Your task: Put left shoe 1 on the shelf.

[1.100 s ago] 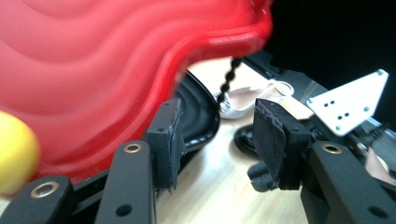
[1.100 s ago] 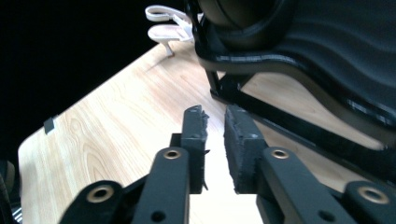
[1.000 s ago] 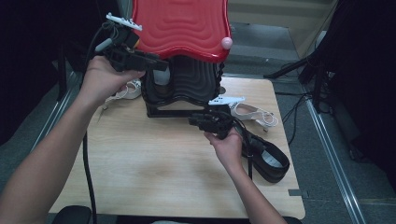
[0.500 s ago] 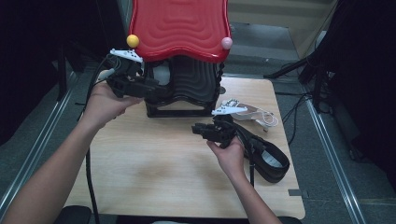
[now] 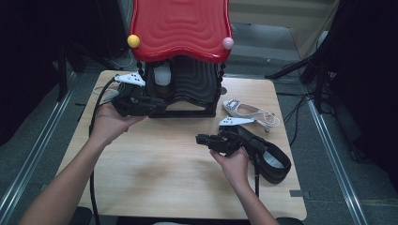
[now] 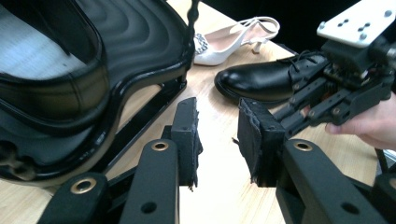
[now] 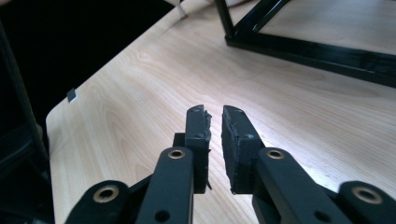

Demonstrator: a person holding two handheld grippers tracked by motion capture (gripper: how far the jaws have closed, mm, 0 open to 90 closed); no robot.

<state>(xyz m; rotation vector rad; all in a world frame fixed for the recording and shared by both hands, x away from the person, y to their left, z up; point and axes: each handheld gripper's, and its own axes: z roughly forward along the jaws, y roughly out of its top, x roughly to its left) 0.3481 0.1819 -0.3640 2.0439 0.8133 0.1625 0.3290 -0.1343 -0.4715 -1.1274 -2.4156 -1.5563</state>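
A person at a wooden counter (image 5: 155,183) holds a tool in each hand beside a black shoe rack (image 5: 187,89) topped with a red wavy panel (image 5: 180,28). The left tool (image 6: 217,140), jaws apart with nothing between them, sits at the rack's lower left corner; the right tool (image 7: 214,135), jaws nearly together and empty, hovers over bare wood mid-counter. A black leather shoe (image 6: 261,81) lies on the counter just behind the right tool, and a white slingback heel (image 5: 248,111) lies just beyond it, to the right of the rack. Judging by this, neither shoe has been picked up and both remain off the rack, so the work appears barely begun. No brand name, label or legible writing can be made out.
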